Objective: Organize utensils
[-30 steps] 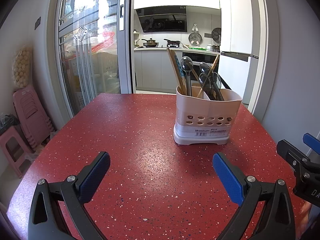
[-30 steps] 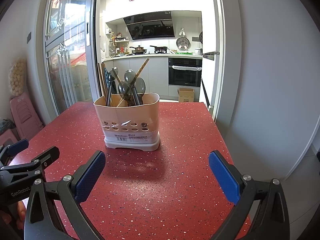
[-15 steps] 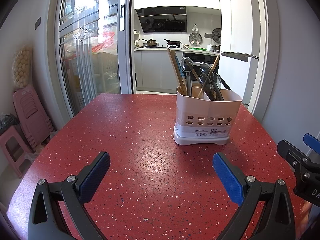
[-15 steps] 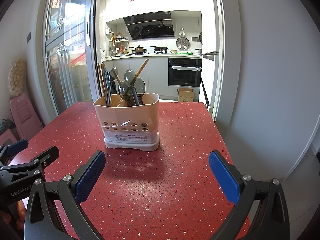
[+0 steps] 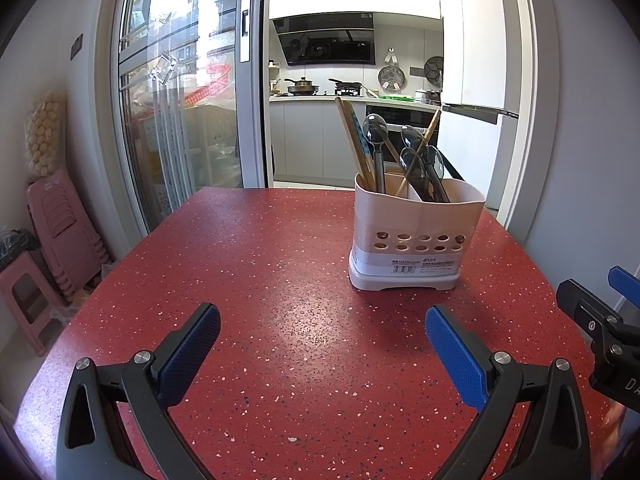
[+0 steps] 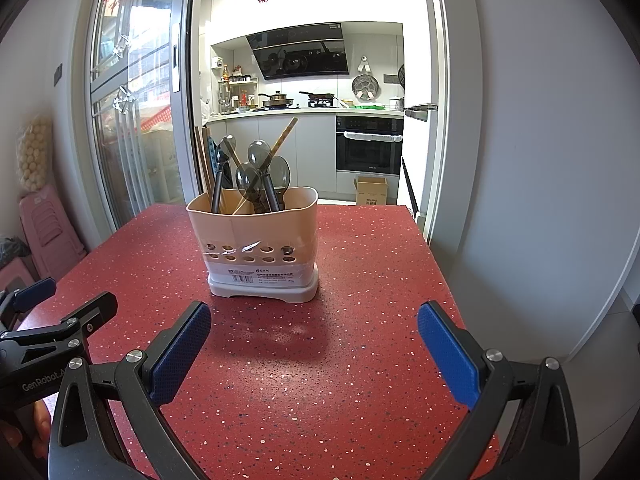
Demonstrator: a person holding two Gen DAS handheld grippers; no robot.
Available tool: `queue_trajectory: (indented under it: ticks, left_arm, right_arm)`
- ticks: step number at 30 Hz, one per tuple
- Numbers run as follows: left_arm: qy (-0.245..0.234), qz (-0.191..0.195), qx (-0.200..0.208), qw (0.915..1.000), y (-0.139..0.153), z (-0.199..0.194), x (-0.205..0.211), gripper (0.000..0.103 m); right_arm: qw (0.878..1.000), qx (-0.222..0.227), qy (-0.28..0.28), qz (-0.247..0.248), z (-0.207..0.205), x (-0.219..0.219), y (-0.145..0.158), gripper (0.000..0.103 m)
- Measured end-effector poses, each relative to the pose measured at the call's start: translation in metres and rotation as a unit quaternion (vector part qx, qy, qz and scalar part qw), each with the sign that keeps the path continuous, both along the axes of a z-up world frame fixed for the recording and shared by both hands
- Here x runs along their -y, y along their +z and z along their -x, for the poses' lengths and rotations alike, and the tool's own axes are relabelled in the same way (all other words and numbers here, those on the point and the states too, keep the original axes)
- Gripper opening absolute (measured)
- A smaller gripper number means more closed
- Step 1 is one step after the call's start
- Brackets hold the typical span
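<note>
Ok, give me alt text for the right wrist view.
A beige utensil holder with spoons and chopsticks stands on a red speckled table, ahead of the open, empty right claw. The left claw shows at left.

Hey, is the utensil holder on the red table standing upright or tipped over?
Upright. The utensil holder sits flat on its base on the red table, rim level, spoons and chopsticks pointing upward.

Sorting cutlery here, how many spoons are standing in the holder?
4: one spoon in the holder's left compartment with the chopsticks, three more spoons bunched in the right; shorter ones may be hidden.
</note>
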State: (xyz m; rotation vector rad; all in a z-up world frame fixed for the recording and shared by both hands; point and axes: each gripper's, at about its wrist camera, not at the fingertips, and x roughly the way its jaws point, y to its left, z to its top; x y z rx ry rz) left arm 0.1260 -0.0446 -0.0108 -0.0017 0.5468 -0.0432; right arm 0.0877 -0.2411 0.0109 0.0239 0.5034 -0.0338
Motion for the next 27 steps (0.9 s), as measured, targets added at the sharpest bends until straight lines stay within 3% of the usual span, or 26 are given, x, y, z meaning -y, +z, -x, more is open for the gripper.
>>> queue_trajectory:
  ticks: [27]
  left_arm:
    - [-0.001, 0.008, 0.000, 1.0000, 0.0000, 0.0009, -0.0043, 0.103]
  right_arm:
    - [1.000, 0.000, 0.000, 0.000, 0.0000, 0.0004, 0.0012, 0.103]
